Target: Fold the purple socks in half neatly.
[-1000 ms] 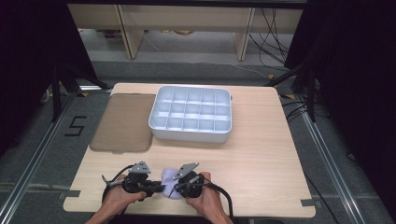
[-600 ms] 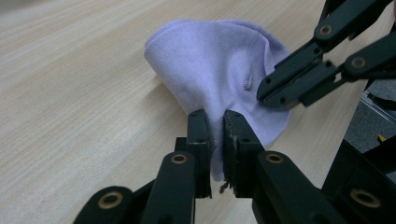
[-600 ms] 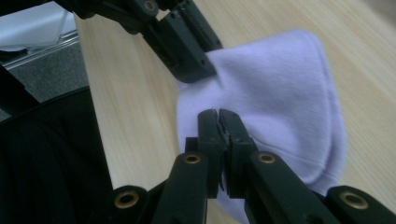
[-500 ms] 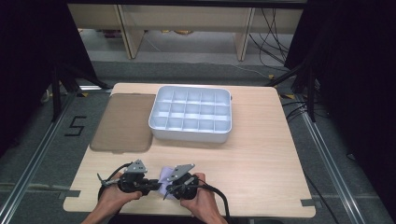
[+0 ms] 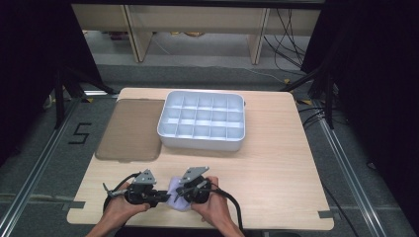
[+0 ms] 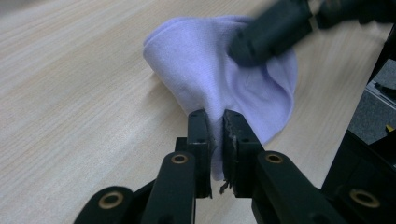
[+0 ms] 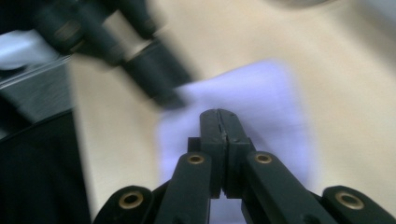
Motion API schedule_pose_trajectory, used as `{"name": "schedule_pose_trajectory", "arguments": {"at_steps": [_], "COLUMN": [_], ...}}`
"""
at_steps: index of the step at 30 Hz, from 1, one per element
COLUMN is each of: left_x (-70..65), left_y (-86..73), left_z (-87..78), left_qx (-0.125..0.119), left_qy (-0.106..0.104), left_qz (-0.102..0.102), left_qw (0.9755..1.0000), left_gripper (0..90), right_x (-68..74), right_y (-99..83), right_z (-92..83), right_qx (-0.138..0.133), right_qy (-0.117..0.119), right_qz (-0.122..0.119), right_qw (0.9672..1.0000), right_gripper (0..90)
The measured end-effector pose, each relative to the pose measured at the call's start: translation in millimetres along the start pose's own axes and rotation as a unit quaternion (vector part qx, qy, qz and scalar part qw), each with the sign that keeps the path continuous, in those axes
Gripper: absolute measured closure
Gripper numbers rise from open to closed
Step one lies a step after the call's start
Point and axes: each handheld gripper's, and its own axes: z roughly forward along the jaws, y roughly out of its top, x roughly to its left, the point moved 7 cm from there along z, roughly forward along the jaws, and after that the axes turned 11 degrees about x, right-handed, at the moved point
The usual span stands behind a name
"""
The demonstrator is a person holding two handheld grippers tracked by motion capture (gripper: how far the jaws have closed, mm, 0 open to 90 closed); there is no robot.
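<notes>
The left gripper [image 6: 215,128] pinches a fold of the lilac cloth [image 6: 219,70]. The right gripper [image 7: 219,122] is closed tight; blur hides whether cloth sits between its jaws. The cloth lies bunched between both hands at the table's [image 5: 276,163] near edge. The compartment tray [image 5: 202,121] and brown lid [image 5: 131,129] sit well apart beyond. Since earlier, the cloth looks more gathered.

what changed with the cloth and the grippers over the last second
Little changed: both hands and the lilac cloth shifted slightly toward the table's near edge. The left gripper stays shut on the cloth; the right gripper is shut with the cloth under it. The compartment tray and brown lid stayed put.
</notes>
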Motion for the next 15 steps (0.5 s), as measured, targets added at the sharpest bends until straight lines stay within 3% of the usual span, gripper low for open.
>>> {"name": "schedule_pose_trajectory", "arguments": {"at_steps": [4,6,10,12,15], "left_x": [-1.1,-0.7,0.0,-0.4,-0.6], "left_y": [1.0,0.8,1.2,1.5,1.3], "left_z": [0.2,1.0,1.0,0.6,0.1], "left_qx": [-0.003,0.0,0.001,0.0,0.0], "left_qy": [0.001,0.003,0.008,0.008,0.01], "left_qz": [-0.001,-0.001,0.013,0.013,0.012], "left_qw": [1.0,1.0,0.9999,0.9999,0.9999], "left_gripper": [81.8,82.1,82.4,82.5,82.5], "right_x": [-15.3,-22.4,-24.4,-25.3,-26.1], "right_y": [5.9,5.6,3.5,4.3,5.5], "right_z": [3.4,16.6,25.4,25.6,20.0], "right_qx": [-0.004,0.015,0.03,0.027,0.018], "right_qy": [-0.013,-0.018,-0.025,-0.034,-0.031], "right_qz": [0.01,0.012,0.003,-0.001,-0.002], "right_qw": [0.9999,0.9997,0.9992,0.999,0.9994], "right_gripper": [90.0,90.0,90.0,90.0,90.0]}}
